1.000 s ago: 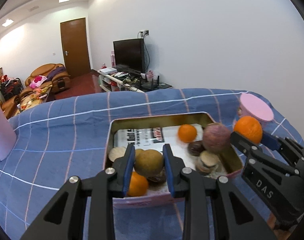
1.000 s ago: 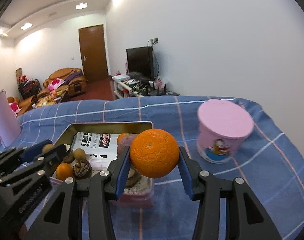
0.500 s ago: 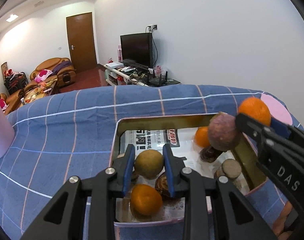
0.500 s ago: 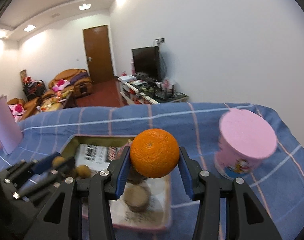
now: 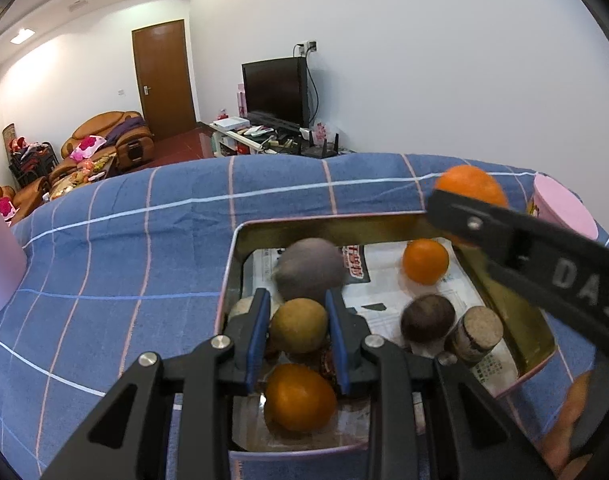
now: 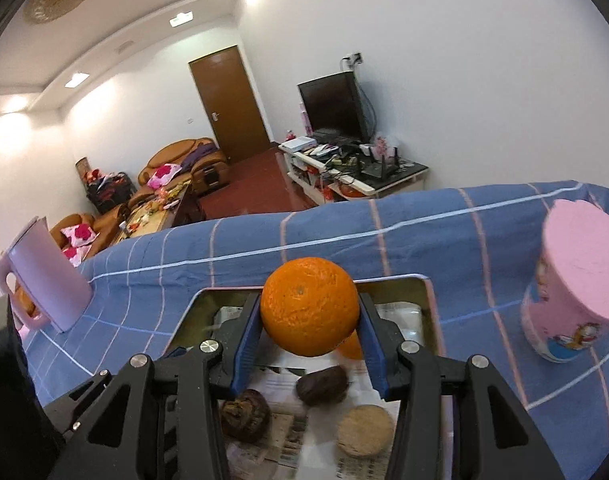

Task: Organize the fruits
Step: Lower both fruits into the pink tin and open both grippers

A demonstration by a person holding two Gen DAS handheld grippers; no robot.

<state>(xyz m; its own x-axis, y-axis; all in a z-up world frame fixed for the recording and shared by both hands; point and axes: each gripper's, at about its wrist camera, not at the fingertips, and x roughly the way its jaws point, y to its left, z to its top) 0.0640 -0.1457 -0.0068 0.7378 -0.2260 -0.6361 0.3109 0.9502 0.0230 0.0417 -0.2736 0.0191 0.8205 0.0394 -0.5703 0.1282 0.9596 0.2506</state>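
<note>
The right gripper (image 6: 310, 322) is closed on a large orange (image 6: 309, 306), its blue pads pressed to both sides of the fruit, and holds it above the far end of the open tin (image 6: 428, 312). In the left wrist view that same orange (image 5: 470, 186) shows beyond the right gripper's black finger, over the tin's far right corner.

The left gripper (image 5: 298, 330) is closed on a yellowish-brown round fruit (image 5: 299, 325), held between its blue pads above the near left part of the tin (image 5: 240, 240).

The tin sits on a blue checked cloth (image 5: 124, 248) and is lined with newspaper (image 5: 384, 284). Inside lie a small orange (image 5: 425, 261) near the far right wall, a purplish round fruit (image 5: 309, 269) towards the far left, a dark brown fruit (image 5: 427, 317) and a cork-like cylinder (image 5: 478, 332) along the right side, and an orange fruit (image 5: 299, 398) at the near edge, below the left gripper.

A pink lidded cup (image 6: 576, 284) stands on the cloth just beyond the tin's right side. A pale pink jug (image 6: 44, 276) stands well apart towards the cloth's left edge.
</note>
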